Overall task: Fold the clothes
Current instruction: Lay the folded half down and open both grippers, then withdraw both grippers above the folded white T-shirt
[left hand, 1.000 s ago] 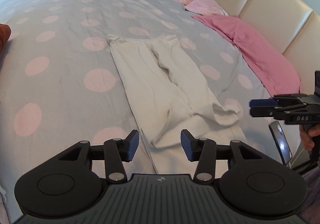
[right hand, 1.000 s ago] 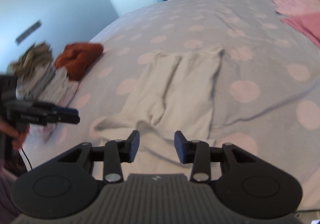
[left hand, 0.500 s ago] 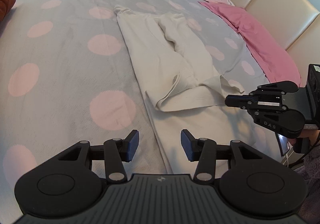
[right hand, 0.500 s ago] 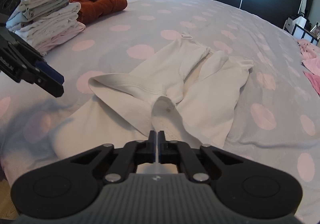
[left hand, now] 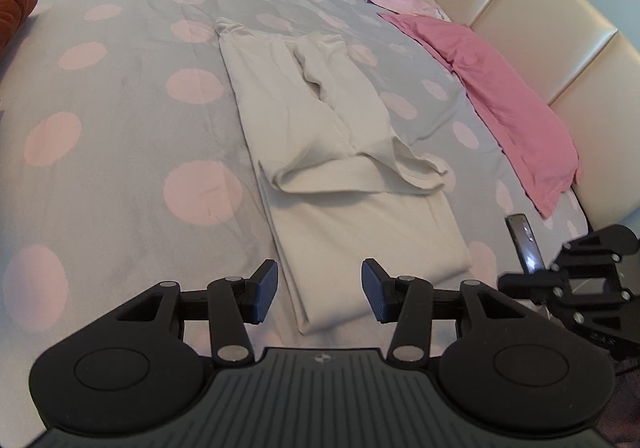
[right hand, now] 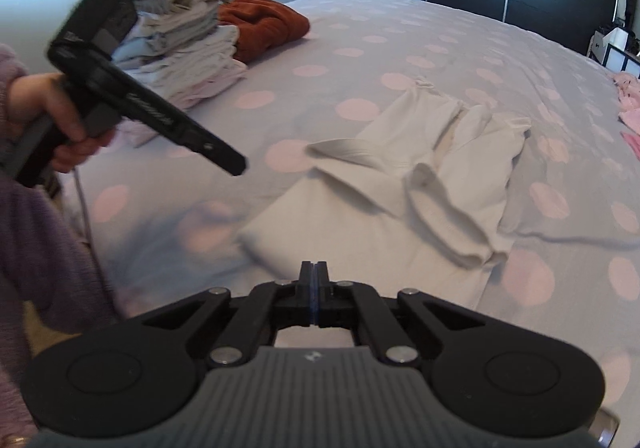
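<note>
A cream garment (left hand: pixel 332 151) lies lengthwise on the grey bed cover with pink dots (left hand: pixel 120 127), its two upper parts folded down over the middle. My left gripper (left hand: pixel 318 294) is open just above the garment's near edge, touching nothing. In the right wrist view the same garment (right hand: pixel 400 215) spreads beyond my right gripper (right hand: pixel 313 276), which is shut with nothing between its pads. The left gripper (right hand: pixel 234 167) shows there from the side, held by a hand (right hand: pixel 60 115). The right gripper (left hand: pixel 560 284) shows at the left wrist view's lower right, off the garment.
A stack of folded clothes (right hand: pixel 188 47) and a rust-orange garment (right hand: pixel 264 23) sit at one side of the bed. Pink clothes (left hand: pixel 500 95) lie along the cream headboard (left hand: pixel 520 7). A phone (left hand: pixel 524 244) rests at the bed's edge. A purple sleeve (right hand: pixel 36 248) is close.
The right gripper went from open to shut and swung away to the garment's near right side. The left gripper shifted along the bed, so more of the garment's near end shows.
</note>
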Demonstrator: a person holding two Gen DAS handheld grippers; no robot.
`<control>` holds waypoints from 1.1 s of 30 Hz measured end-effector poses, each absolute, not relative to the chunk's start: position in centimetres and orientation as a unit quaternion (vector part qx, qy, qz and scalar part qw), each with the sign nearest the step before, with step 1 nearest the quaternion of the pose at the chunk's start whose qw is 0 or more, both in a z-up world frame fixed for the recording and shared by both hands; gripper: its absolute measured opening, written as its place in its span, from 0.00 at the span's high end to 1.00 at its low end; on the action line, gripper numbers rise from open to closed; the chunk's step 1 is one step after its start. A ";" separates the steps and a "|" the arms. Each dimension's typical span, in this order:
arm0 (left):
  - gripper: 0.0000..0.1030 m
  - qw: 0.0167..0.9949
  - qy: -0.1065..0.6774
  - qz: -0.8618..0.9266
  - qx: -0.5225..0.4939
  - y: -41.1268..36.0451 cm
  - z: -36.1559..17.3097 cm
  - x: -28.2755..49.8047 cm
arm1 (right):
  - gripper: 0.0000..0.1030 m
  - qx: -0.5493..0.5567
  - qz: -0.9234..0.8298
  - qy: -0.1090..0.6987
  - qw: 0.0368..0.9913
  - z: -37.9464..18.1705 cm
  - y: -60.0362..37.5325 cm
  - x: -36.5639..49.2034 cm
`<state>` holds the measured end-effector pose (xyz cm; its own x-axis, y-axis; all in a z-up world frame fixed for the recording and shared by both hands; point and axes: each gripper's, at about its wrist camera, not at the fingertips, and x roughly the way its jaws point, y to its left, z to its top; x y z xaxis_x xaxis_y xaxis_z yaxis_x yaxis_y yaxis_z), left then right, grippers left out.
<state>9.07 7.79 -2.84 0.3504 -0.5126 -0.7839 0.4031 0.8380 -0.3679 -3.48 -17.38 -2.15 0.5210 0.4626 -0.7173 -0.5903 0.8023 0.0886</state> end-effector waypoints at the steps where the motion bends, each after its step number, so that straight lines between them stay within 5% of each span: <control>1: 0.57 0.819 0.498 -0.279 -0.053 7.8 -2.8 8.5 | 1.00 -0.079 0.310 0.385 0.866 -1.8 -17.4 -4.6; 16: 0.57 0.816 0.507 -0.272 -0.045 8.0 -3.4 1.5 | 0.97 -0.103 0.389 0.431 0.808 -0.8 -15.8 -19.0; 17: 0.57 0.817 0.507 -0.272 -0.045 8.0 -3.4 1.4 | 0.91 -0.106 0.385 0.432 0.809 -0.9 -15.7 -19.4; 18: 0.57 0.817 0.507 -0.271 -0.043 8.0 -3.4 1.2 | 0.61 -0.107 0.381 0.435 0.809 -1.1 -15.7 -19.6; 20: 0.57 0.817 0.508 -0.270 -0.041 8.0 -3.4 1.0 | 0.29 -0.106 0.376 0.444 0.806 -1.4 -15.6 -19.8; 29: 0.57 0.815 0.515 -0.264 -0.040 8.5 -3.9 0.3 | 0.24 -0.085 0.345 0.490 0.796 -2.8 -16.2 -18.6; 30: 0.57 0.814 0.516 -0.264 -0.039 8.5 -4.0 0.3 | 0.31 -0.086 0.347 0.488 0.797 -2.7 -16.2 -18.6; 31: 0.57 0.814 0.516 -0.263 -0.038 8.5 -4.0 0.3 | 0.53 -0.082 0.358 0.495 0.788 -2.8 -16.3 -18.6; 32: 0.57 0.814 0.517 -0.263 -0.038 8.5 -4.0 0.3 | 0.94 -0.081 0.366 0.510 0.774 -3.0 -16.2 -18.4; 33: 0.57 0.814 0.517 -0.263 -0.037 8.4 -4.0 0.3 | 1.00 -0.092 0.367 0.519 0.767 -3.2 -15.9 -18.4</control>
<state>0.28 8.44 -4.03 0.3271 -0.4672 -0.8214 0.3902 0.8585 -0.3329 -18.37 -15.90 -3.20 0.1924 0.4673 -0.8629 -0.6584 0.7135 0.2396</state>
